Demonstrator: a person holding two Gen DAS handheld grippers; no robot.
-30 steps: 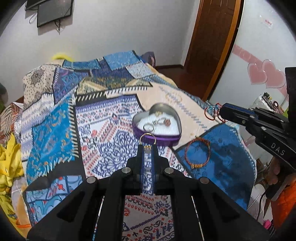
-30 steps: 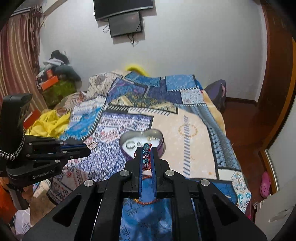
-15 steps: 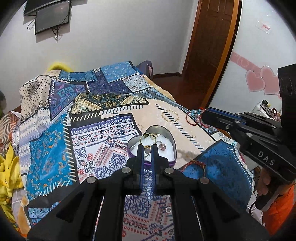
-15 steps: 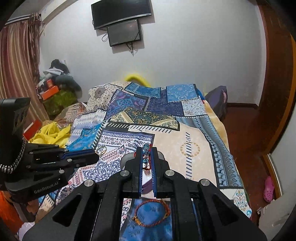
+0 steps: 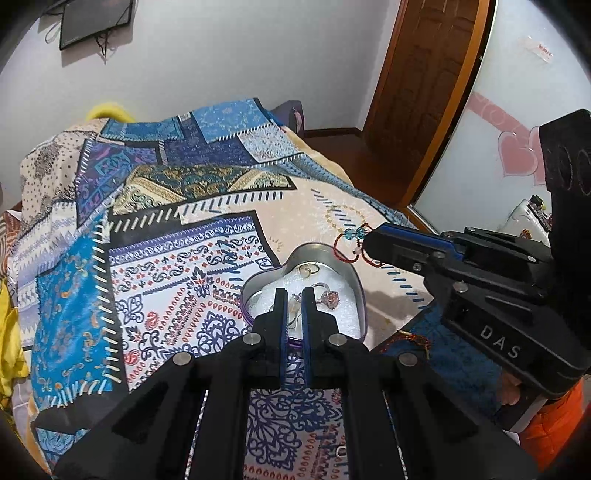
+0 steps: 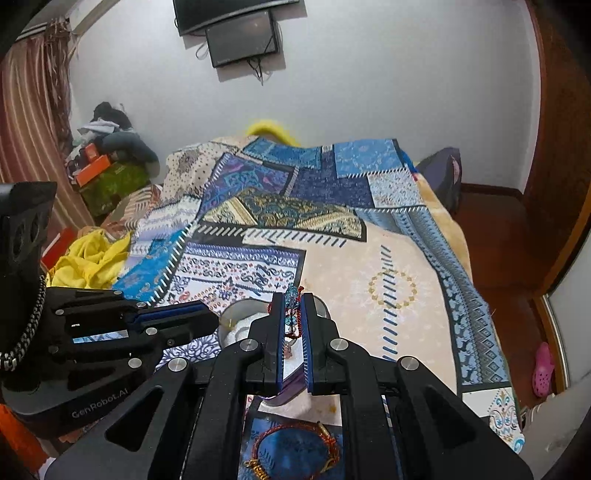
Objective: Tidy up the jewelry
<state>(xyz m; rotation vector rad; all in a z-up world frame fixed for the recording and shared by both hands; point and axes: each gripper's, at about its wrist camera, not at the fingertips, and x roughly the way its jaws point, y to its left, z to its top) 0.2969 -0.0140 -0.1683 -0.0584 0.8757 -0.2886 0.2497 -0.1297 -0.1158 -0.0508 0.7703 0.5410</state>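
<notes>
Red cord bracelet [image 6: 293, 448] lies nearest me on the bedspread [image 6: 384, 258]'s blue patch. My left tongs [image 5: 293, 295] hover just parted over the heart-shaped tin [image 5: 347, 266]; whether they pinch anything, I can't tell. Rings [image 5: 327, 297] rest inside on white padding. Beyond, over the tin's far rim, my right tongs [image 6: 293, 306] clamp a red beaded bracelet [image 5: 349, 245].

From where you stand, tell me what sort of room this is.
Most likely a bedroom in a home: a bed under a patchwork bedspread, a wall-mounted TV, a wooden door, and clothes piled in the corner.
</notes>
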